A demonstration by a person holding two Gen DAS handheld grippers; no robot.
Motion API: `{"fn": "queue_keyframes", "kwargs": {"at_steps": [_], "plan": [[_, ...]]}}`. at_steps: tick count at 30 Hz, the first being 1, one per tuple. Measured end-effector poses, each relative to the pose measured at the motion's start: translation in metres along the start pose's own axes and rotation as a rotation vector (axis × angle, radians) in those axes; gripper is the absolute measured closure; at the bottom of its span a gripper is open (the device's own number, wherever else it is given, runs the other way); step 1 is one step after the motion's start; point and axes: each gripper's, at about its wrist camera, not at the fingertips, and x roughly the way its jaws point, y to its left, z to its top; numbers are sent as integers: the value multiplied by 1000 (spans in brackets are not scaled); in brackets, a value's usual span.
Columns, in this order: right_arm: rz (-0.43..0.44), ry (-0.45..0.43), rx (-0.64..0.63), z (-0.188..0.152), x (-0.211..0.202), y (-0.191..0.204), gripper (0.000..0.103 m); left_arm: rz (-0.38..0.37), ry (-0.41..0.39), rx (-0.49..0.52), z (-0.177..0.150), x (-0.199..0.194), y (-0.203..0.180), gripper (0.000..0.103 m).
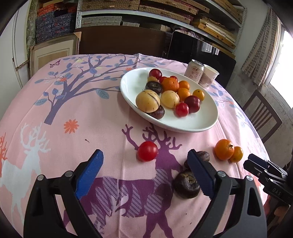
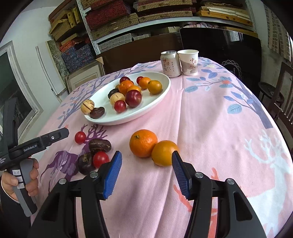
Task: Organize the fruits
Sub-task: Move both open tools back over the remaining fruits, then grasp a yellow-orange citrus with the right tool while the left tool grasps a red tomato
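Plate (image 2: 161, 95) holding fruit, can (image 2: 169, 63) and cup (image 2: 188, 62) behind (touching), 2 oranges (image 2: 143, 142) before it

Looked like home storeroom doubling as dining spot. Metal shelving (image 1: 183, 14) along back wall, packed with flat woven boxes (image 2: 113, 27) and patterned fabric-covered cases (image 1: 53, 25). Framed pictures (image 1: 53, 53) leaned on floor against wall. Round table under pink deer-print cloth (image 2: 219, 128), wooden chair (image 1: 263, 117) beside it. Bare concrete below window (image 1: 282, 60), brick-pattern curtain (image 1: 260, 49). Drink can (image 2: 169, 63) and paper cup (image 2: 188, 62) on table.
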Motion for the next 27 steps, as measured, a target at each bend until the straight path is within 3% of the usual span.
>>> {"fn": "queue_keyframes", "kwargs": {"at_steps": [6, 14, 18, 20, 27], "plan": [[-65, 47, -22, -10, 9, -1, 46, 19, 4, 38, -12, -3, 1, 12], [-192, 118, -102, 1, 45, -1, 46, 12, 45, 27, -18, 5, 9, 12], [-160, 105, -123, 11, 54, 1, 46, 15, 66, 28, -20, 11, 10, 12], [-144, 110, -131, 13, 56, 2, 64, 20, 73, 26, -21, 14, 11, 12], [-53, 83, -88, 8, 38, -1, 64, 36, 88, 9, -18, 24, 13, 13]]}}
